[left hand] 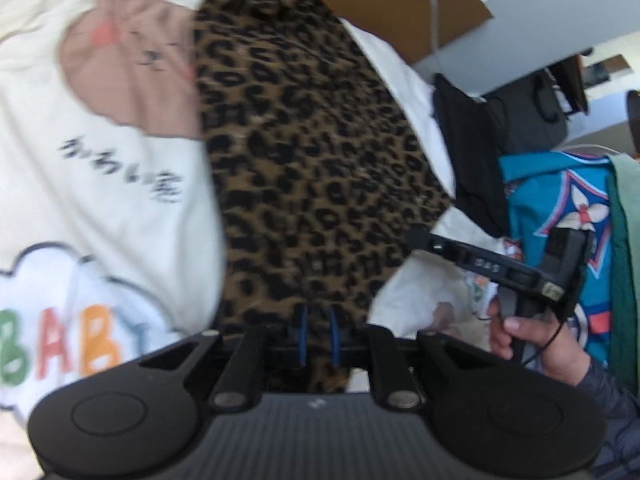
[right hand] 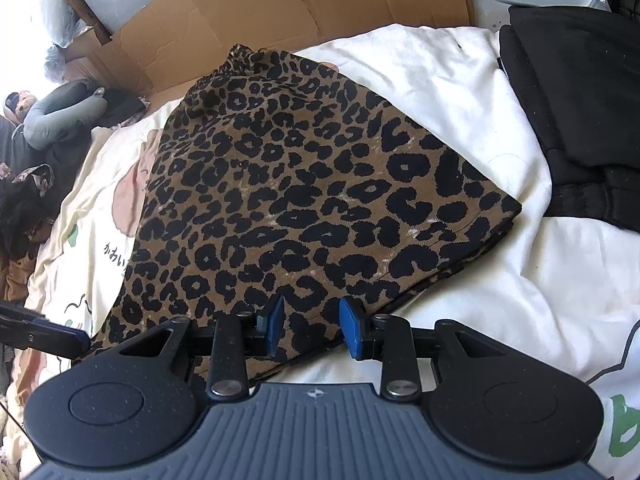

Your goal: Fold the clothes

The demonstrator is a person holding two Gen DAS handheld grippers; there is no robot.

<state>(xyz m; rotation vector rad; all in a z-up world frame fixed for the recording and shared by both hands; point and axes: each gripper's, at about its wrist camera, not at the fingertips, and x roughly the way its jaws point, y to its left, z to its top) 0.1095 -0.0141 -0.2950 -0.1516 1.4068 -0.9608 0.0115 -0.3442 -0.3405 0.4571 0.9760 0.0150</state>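
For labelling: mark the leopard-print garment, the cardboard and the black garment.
leopard-print garment (right hand: 304, 184): right wrist view, middle of the top layer.
cardboard (right hand: 248, 12): right wrist view, flat panel.
black garment (right hand: 580, 92): right wrist view, middle.

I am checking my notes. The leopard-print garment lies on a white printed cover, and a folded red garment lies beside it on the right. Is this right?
Not quite. The leopard-print garment does lie on the white printed cover, but the folded garment beside it on the right is black, not red. The right wrist view shows this clearly.
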